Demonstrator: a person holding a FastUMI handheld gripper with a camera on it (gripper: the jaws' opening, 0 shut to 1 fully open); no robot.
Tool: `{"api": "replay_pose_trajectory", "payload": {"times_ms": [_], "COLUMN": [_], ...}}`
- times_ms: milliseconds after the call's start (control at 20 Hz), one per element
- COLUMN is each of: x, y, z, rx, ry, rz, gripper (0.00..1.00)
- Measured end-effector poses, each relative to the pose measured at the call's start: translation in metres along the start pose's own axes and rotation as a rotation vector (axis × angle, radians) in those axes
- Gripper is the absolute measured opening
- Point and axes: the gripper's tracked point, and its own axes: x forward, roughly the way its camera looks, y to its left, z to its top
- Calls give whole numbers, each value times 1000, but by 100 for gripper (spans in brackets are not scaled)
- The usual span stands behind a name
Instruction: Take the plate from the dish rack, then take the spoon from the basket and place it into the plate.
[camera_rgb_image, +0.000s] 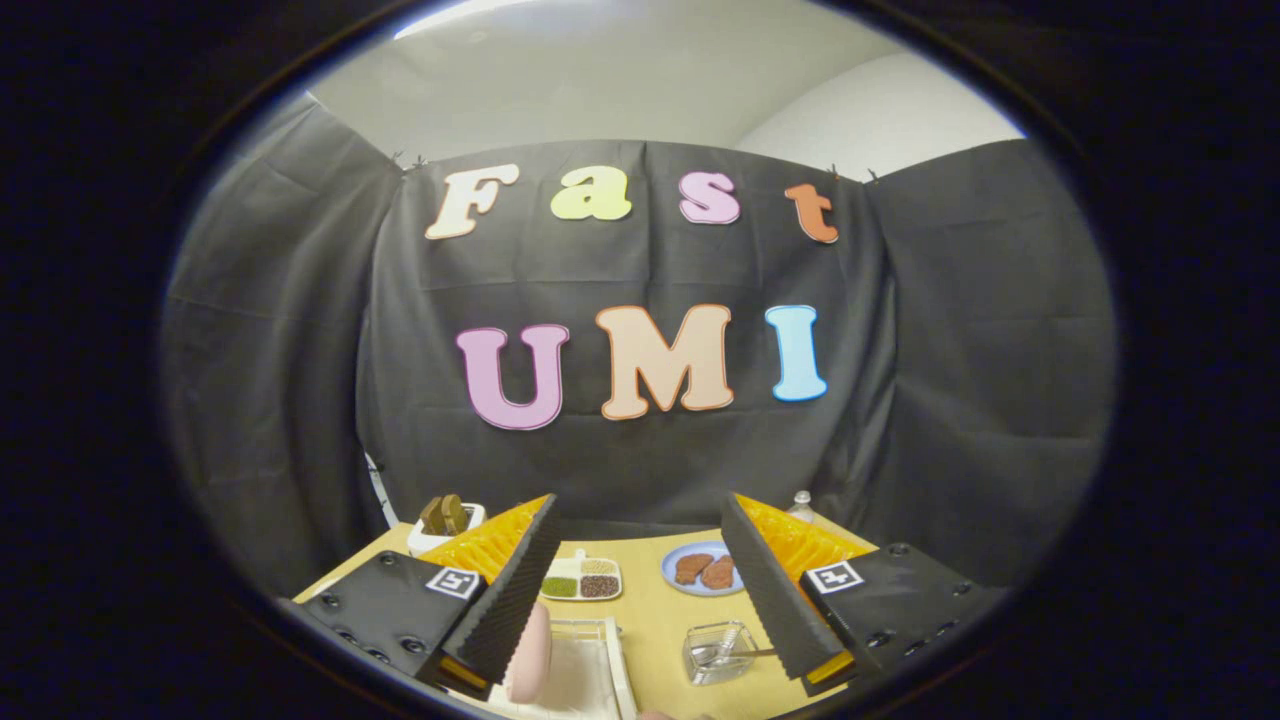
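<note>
The gripper hangs level above the wooden table, fingers spread wide and holding nothing. Below the left finger, the dish rack holds the pink plate upright. The spoon lies in the wire basket, beside the right finger.

The counter is light yellow wood. The plate is pale pink, in a white dish rack. The basket is clear. A blue dish carries brown pieces.
</note>
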Motion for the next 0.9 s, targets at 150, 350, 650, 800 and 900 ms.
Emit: {"api": "replay_pose_trajectory", "payload": {"times_ms": [150, 350, 650, 800, 900], "x": [2, 4, 5, 6, 4], "y": [2, 11, 21, 22, 22], "z": [2, 5, 9, 12, 13], "rx": [-23, -48, -63, -73, -70], "ry": [-1, -5, -8, -15, -15], "rz": [-4, 5, 23, 27, 28], "gripper": [100, 100, 100, 100, 100]}}
